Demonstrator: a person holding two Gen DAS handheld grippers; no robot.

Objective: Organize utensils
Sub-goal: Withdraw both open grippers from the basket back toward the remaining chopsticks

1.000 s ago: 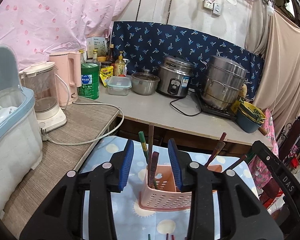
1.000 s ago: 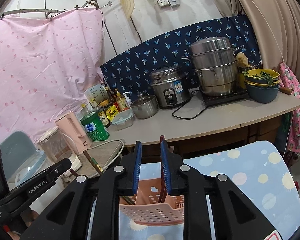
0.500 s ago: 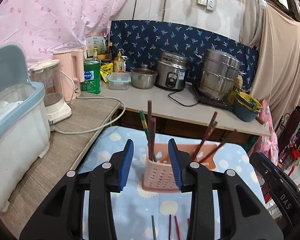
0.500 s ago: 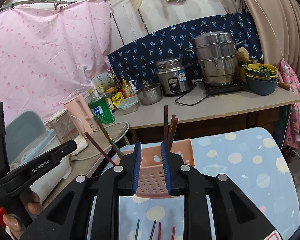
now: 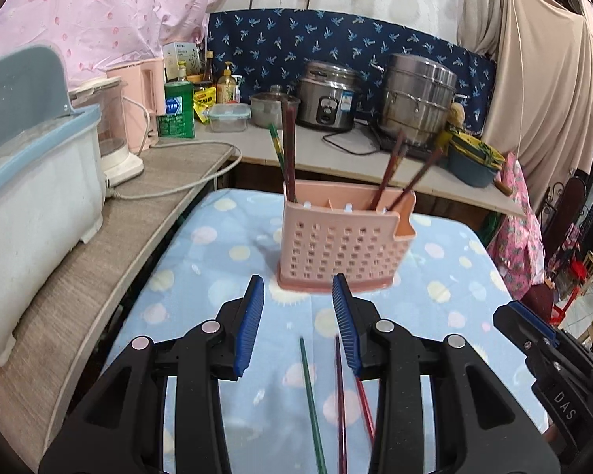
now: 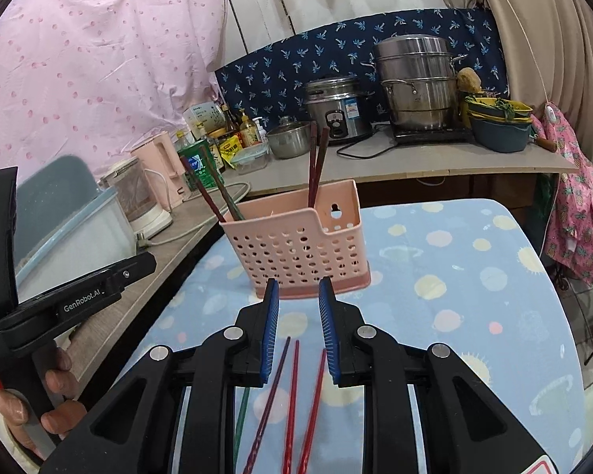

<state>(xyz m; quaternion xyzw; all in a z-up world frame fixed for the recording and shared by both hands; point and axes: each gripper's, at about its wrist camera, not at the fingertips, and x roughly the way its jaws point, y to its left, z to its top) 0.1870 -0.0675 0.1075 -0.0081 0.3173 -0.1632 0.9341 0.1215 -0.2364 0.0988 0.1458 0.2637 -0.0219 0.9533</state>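
A pink perforated utensil holder stands on the blue dotted cloth, also in the right wrist view. Several chopsticks stand in it: a green and a dark red one at its left end, two dark ones at its right end. Loose chopsticks lie on the cloth below the grippers: a green one, a dark one, red ones. My left gripper is open and empty. My right gripper is open and empty, above the loose chopsticks.
A wooden counter at the left holds a white and blue bin, a blender and a pink kettle. The back counter holds a rice cooker, steel steamer pots and stacked bowls.
Both grippers have pulled back and up from the holder, which now stands farther ahead. Loose chopsticks on the cloth have come into view below both grippers.
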